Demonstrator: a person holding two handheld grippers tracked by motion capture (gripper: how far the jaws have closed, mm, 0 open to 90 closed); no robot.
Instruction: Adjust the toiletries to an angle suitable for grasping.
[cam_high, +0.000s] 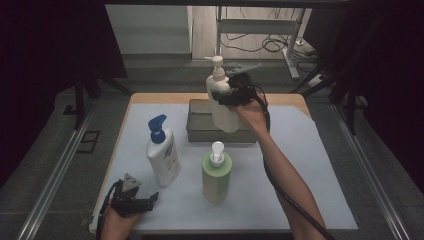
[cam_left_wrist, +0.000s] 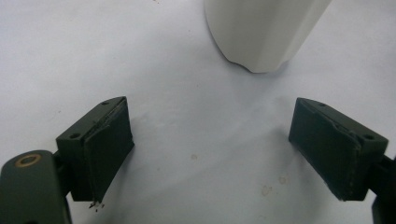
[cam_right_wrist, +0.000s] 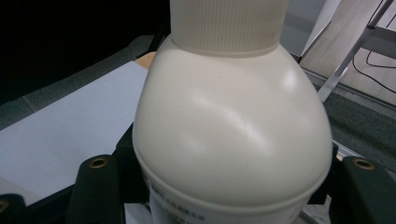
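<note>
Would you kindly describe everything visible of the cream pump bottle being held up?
The cream plastic pump bottle has a rounded shoulder, ribbed collar and white pump head. It is lifted roughly upright above the grey rectangular tray at the table's far side, clamped near its shoulder between the right gripper's fingers, touching nothing else.

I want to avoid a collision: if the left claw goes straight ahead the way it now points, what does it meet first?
Most likely the white bottle with the blue pump: it stands ahead between the open left claw jaws, nothing lying before it. Depth is hard to judge.
</note>
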